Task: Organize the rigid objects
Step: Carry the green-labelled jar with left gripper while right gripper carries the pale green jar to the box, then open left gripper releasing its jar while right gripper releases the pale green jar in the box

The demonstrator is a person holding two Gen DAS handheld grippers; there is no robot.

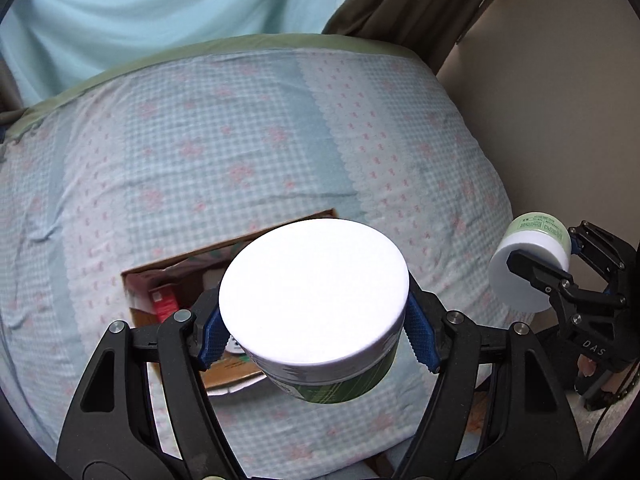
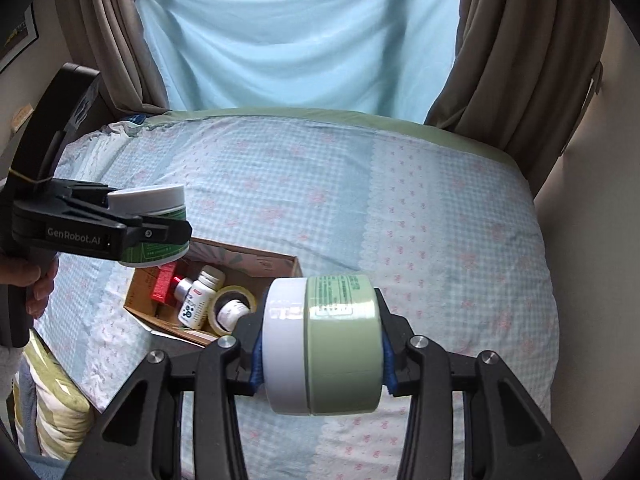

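My left gripper [image 1: 316, 340] is shut on a wide jar [image 1: 316, 304] with a white lid and dark green label, held upright above the cardboard box [image 1: 168, 272]; it also shows in the right wrist view [image 2: 156, 220]. My right gripper [image 2: 320, 344] is shut on a pale green jar [image 2: 320, 340] with a white cap, held sideways above the bed to the right of the box [image 2: 260, 260]; it shows in the left wrist view [image 1: 528, 260]. The box holds a red carton [image 2: 164, 282], white bottles [image 2: 200, 296] and a tape roll [image 2: 234, 304].
The box lies on a bed with a blue checked cover [image 2: 400, 208]. Brown curtains [image 2: 520, 60] and a pale blue sheet [image 2: 280, 40] hang behind it. A beige wall [image 1: 560, 120] is right of the bed. A striped pillow [image 2: 52, 412] lies at the lower left.
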